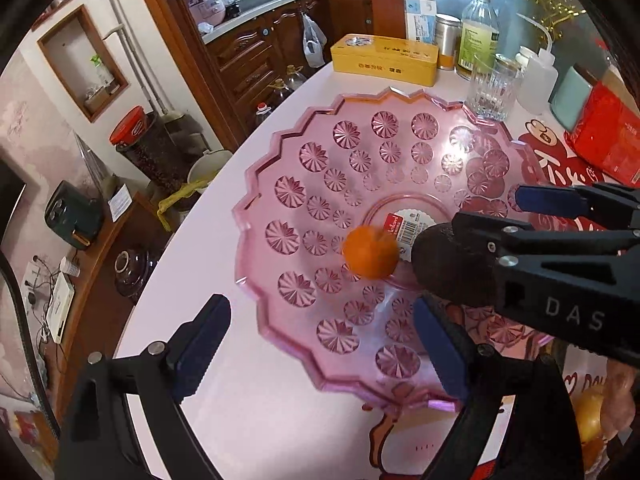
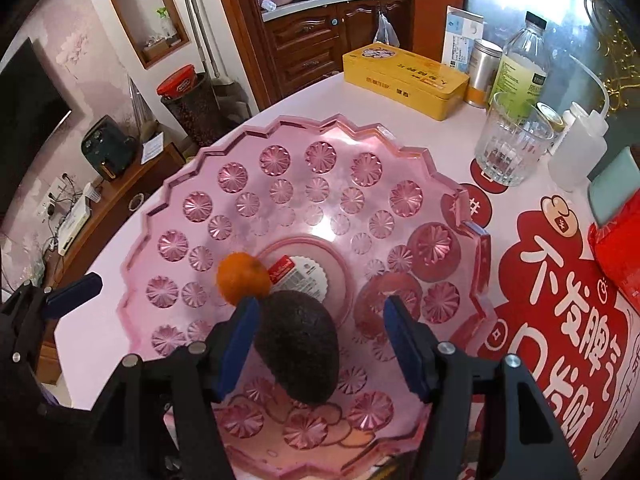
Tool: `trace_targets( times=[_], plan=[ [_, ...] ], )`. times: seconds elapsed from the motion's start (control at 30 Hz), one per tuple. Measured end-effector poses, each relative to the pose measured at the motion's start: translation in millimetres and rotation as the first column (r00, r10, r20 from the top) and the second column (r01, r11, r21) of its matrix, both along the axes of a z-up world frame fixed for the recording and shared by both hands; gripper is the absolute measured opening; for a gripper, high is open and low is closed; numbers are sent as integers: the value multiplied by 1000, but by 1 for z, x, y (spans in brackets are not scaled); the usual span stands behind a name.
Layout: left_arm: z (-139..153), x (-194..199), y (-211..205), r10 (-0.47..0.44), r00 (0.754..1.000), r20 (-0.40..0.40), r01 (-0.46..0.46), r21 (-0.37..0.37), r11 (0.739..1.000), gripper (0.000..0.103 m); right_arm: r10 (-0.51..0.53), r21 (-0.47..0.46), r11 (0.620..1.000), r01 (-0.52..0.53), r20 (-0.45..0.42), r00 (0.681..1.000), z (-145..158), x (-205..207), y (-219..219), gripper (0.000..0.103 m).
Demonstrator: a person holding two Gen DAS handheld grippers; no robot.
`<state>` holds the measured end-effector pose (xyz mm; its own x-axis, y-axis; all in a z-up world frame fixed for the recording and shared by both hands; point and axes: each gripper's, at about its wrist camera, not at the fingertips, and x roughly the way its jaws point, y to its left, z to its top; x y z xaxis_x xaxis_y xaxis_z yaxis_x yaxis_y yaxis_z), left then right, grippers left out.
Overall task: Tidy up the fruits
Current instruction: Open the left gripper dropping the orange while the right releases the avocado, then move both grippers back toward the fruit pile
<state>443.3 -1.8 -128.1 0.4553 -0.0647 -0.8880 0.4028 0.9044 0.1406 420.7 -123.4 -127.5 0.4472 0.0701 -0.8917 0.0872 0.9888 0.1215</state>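
Two fruits lie in your pink glass bowl (image 2: 192, 184): a small orange (image 2: 242, 278) touching a dark avocado (image 2: 298, 344) near its centre. Your left gripper (image 1: 320, 348) hangs spread and empty; your right gripper (image 2: 316, 336) straddles the avocado, pads clear of it.

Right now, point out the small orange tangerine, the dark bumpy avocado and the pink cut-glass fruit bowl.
small orange tangerine (image 1: 370, 253), left wrist view, centre of its peel.
dark bumpy avocado (image 2: 298, 346), right wrist view, middle of its skin.
pink cut-glass fruit bowl (image 2: 256, 134), right wrist view, far scalloped rim.
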Motion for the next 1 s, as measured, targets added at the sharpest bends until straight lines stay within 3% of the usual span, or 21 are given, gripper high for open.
trace_targets(
  times=[0.5, 1.0],
  plan=[
    [57, -50, 29, 52, 996, 68, -50, -28, 998, 92, 25, 47, 999, -28, 56, 998, 45, -51, 9, 65],
    [120, -154, 30, 87, 983, 162, -80, -51, 995, 93, 49, 72, 996, -60, 141, 989, 99, -142, 7, 65]
  ],
)
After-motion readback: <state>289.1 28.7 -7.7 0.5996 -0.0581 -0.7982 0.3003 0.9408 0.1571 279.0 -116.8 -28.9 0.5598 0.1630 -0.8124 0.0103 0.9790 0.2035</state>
